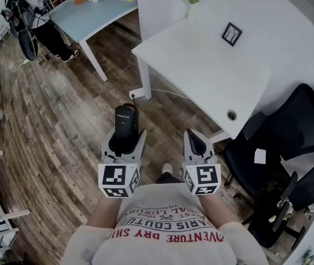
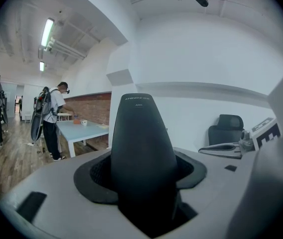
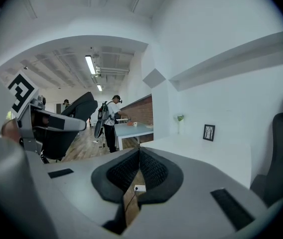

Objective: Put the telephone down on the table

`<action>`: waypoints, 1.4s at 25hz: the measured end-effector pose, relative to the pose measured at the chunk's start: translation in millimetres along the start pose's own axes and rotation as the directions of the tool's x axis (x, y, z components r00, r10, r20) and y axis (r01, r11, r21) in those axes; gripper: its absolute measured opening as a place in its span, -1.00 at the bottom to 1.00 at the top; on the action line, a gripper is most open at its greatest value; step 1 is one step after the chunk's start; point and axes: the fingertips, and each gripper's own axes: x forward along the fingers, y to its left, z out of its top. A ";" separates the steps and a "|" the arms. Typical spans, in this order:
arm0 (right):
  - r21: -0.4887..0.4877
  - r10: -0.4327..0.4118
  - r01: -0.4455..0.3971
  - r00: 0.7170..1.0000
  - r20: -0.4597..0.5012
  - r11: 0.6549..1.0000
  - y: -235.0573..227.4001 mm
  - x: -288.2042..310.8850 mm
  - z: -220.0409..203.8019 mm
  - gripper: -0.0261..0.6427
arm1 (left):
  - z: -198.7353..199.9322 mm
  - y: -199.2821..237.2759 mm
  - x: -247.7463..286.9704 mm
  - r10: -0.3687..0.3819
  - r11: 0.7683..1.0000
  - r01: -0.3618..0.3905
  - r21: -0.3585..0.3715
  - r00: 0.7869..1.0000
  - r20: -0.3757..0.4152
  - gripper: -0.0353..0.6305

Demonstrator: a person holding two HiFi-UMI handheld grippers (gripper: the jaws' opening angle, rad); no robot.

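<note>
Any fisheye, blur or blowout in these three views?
Head view: strong fisheye bend, white table nearly blown out. Left gripper view: black round vignette, telephone looms dark mid-frame, ceiling lamp glares. Right gripper view: same vignette, pale walls washed out.

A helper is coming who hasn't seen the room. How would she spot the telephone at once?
Start from the big white table by the wall. In front of it, the left tongs hold the telephone: a black handset sticking out forward, while the right tongs beside it are shut and empty.
</note>
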 end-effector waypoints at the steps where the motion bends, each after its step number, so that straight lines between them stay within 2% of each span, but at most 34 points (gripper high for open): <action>1: -0.003 -0.002 0.002 1.000 0.002 1.000 -14.0 10.7 5.1 -0.85 | 6.2 -2.9 17.1 -0.003 1.000 0.003 0.000 1.000 0.003 0.00; 10: 0.015 -0.035 0.035 0.999 -0.003 0.999 -111.1 73.8 23.3 -0.85 | 34.4 -33.3 130.5 -0.054 0.998 0.054 0.011 0.998 -0.014 0.00; 15: 0.031 -0.068 0.068 0.998 -0.017 0.997 -139.4 89.9 20.1 -0.85 | 39.5 -41.8 171.2 -0.094 0.995 0.094 0.023 0.995 -0.033 0.00; 21: 0.056 -0.151 0.153 0.988 -0.032 0.987 -176.0 109.9 17.8 -0.85 | 45.5 -53.2 225.9 -0.180 0.982 0.183 0.040 0.982 -0.053 0.00; 29: 0.097 -0.300 0.303 0.953 -0.049 0.948 -227.0 163.9 24.7 -0.85 | 68.2 -54.2 323.2 -0.329 0.940 0.334 0.070 0.941 -0.075 0.00; 35: 0.108 -0.403 0.409 0.913 -0.067 0.906 -261.7 217.5 45.3 -0.85 | 92.9 -45.0 404.3 -0.438 0.891 0.447 0.082 0.892 -0.112 0.00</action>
